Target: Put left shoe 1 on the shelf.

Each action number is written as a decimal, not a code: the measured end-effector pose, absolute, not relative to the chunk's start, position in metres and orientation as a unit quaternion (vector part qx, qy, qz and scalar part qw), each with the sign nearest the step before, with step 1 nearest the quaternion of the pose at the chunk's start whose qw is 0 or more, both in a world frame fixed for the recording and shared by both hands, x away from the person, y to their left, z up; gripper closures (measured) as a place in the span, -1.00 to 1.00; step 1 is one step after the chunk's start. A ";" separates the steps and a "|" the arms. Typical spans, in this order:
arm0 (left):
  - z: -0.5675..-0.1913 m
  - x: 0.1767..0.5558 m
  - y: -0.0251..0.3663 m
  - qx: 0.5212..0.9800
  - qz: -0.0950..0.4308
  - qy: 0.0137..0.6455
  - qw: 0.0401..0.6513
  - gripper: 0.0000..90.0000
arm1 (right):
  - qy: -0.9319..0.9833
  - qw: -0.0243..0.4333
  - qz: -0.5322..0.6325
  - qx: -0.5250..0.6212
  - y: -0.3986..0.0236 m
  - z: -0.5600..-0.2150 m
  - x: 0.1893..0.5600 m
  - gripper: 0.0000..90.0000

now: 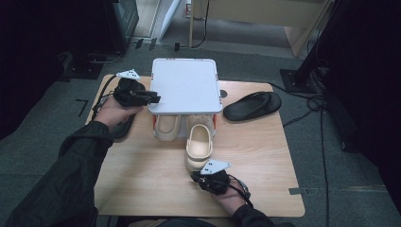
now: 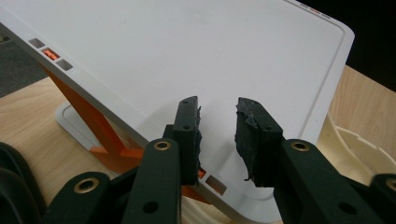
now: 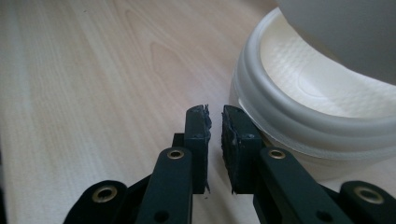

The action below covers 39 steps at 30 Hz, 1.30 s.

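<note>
A white shoe rack [image 1: 184,85] on orange supports stands at the back middle of the wooden table [image 1: 255,161]. One cream clog [image 1: 166,126] sits under it. A second cream clog [image 1: 198,144] pokes out in front, heel toward me. My left gripper [image 1: 156,98] hovers at the rack's left edge; in the left gripper view its jaws [image 2: 218,105] stand apart over the white top [image 2: 187,51] with nothing between them. My right gripper [image 1: 195,176] lies at the clog's heel [image 3: 317,107], to its left, jaws [image 3: 215,112] drawn almost together and empty.
A black sandal [image 1: 251,106] lies right of the rack. Another black sandal [image 1: 124,127] lies under the person's left hand, with its dark edge [image 2: 11,177] at the lower left of the left gripper view. Cables and dark stands surround the table on the floor.
</note>
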<state>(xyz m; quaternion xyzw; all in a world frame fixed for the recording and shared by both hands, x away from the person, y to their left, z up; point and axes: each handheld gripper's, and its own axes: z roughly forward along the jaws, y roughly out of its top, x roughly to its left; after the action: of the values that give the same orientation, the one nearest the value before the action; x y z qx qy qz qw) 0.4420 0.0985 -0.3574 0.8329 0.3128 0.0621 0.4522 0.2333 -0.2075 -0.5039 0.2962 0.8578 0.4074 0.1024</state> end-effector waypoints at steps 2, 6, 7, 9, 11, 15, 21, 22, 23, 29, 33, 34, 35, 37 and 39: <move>-0.357 0.442 0.098 0.834 0.064 0.311 0.450 0.56 | 0.854 0.118 0.410 0.298 -0.212 -0.496 0.240 0.77; -0.357 0.442 0.098 0.833 0.061 0.313 0.451 0.57 | 0.851 0.126 0.405 0.309 -0.215 -0.491 0.255 0.75; -0.357 0.442 0.098 0.833 0.061 0.313 0.451 0.57 | 0.851 0.126 0.405 0.309 -0.215 -0.491 0.255 0.75; -0.357 0.442 0.098 0.833 0.060 0.313 0.452 0.57 | 0.851 0.126 0.403 0.312 -0.214 -0.493 0.267 0.75; -0.357 0.442 0.098 0.833 0.060 0.313 0.452 0.57 | 0.851 0.127 0.401 0.314 -0.212 -0.494 0.274 0.75; -0.357 0.442 0.098 0.834 0.060 0.313 0.451 0.57 | 0.848 0.137 0.402 0.317 -0.207 -0.492 0.288 0.75; -0.357 0.442 0.098 0.833 0.059 0.313 0.452 0.58 | 0.843 0.146 0.403 0.325 -0.203 -0.492 0.305 0.76; -0.357 0.442 0.098 0.833 0.058 0.312 0.452 0.58 | 0.842 0.143 0.406 0.326 -0.202 -0.492 0.308 0.77; -0.357 0.442 0.098 0.833 0.058 0.312 0.452 0.58 | 0.842 0.142 0.405 0.328 -0.201 -0.492 0.309 0.77; -0.357 0.442 0.098 0.833 0.059 0.312 0.453 0.58 | 0.840 0.149 0.411 0.321 -0.193 -0.496 0.315 0.78; -0.357 0.442 0.097 0.835 0.061 0.312 0.450 0.59 | 0.843 0.152 0.407 0.318 -0.190 -0.494 0.319 0.78; -0.357 0.442 0.097 0.836 0.062 0.311 0.449 0.59 | 0.842 0.154 0.408 0.318 -0.189 -0.493 0.320 0.77; -0.357 0.442 0.097 0.835 0.062 0.311 0.449 0.59 | 0.839 0.163 0.408 0.323 -0.190 -0.491 0.322 0.77; -0.357 0.442 0.097 0.835 0.062 0.311 0.450 0.59 | 0.832 0.159 0.410 0.337 -0.194 -0.491 0.326 0.77; -0.357 0.442 0.097 0.835 0.061 0.312 0.450 0.59 | 0.829 0.156 0.410 0.345 -0.198 -0.493 0.330 0.77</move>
<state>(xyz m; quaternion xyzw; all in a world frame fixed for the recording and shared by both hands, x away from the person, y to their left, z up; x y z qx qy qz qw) 0.4422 0.0973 -0.3572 0.8347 0.3116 0.0610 0.4501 0.3299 -0.1978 -0.4929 0.3455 0.8295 0.4102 0.1562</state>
